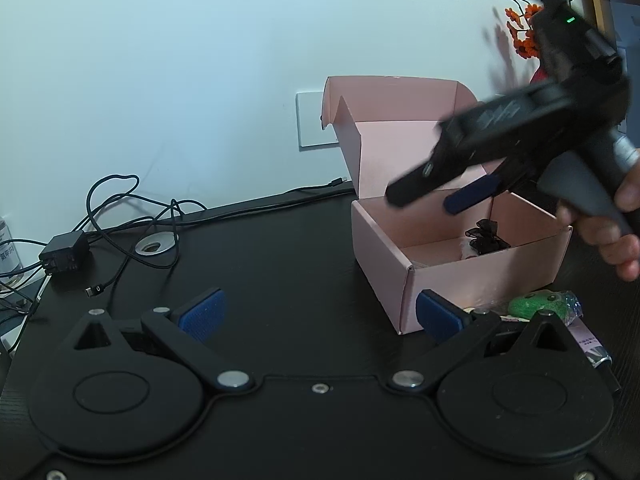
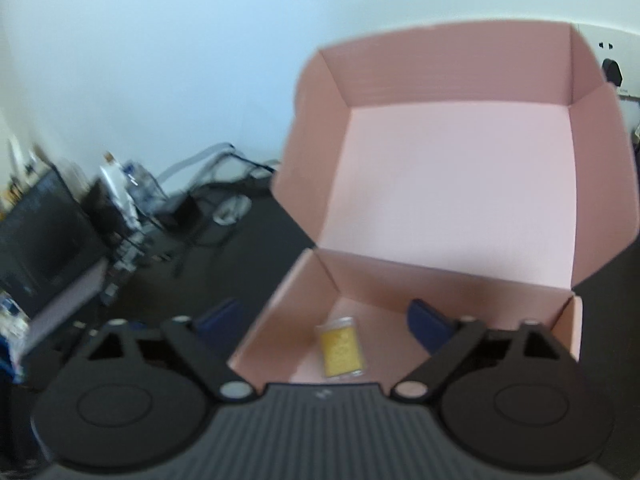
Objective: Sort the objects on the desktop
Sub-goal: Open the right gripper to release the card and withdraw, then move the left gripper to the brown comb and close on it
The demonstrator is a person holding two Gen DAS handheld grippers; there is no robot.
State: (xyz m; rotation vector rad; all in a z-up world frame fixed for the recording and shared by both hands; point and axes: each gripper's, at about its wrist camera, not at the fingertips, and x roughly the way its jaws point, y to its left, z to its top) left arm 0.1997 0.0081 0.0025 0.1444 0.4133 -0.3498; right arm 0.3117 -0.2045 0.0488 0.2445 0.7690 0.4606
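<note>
Black desk (image 1: pixel 280 248) against a pale blue wall, cables and a charger brick (image 1: pixel 64 258) off to one side; pink cardboard box (image 1: pixel 460 276) sits lid-up in the middle of it all.

Right gripper (image 2: pixel 324 320) hangs over the box with its jaws spread wide and nothing between them; directly below on the box floor lies a small yellow packet (image 2: pixel 341 346), so that one looks sorted. From the left wrist view you can also see something black and frilly (image 1: pixel 486 236) already inside; can't tell exactly what it is.

Left gripper (image 1: pixel 320 312) is low over the desk, jaws spread too, empty; one pad sits just beside the box's near corner.

Still left as far as I can see: a green knitted-looking thing (image 1: pixel 532 306) in clear wrap on the desk next to the box, plus a flat pinkish packet (image 1: pixel 592 346) under it. So I'd guess we're past halfway; couple of items to go, and maybe the lid to close.
</note>
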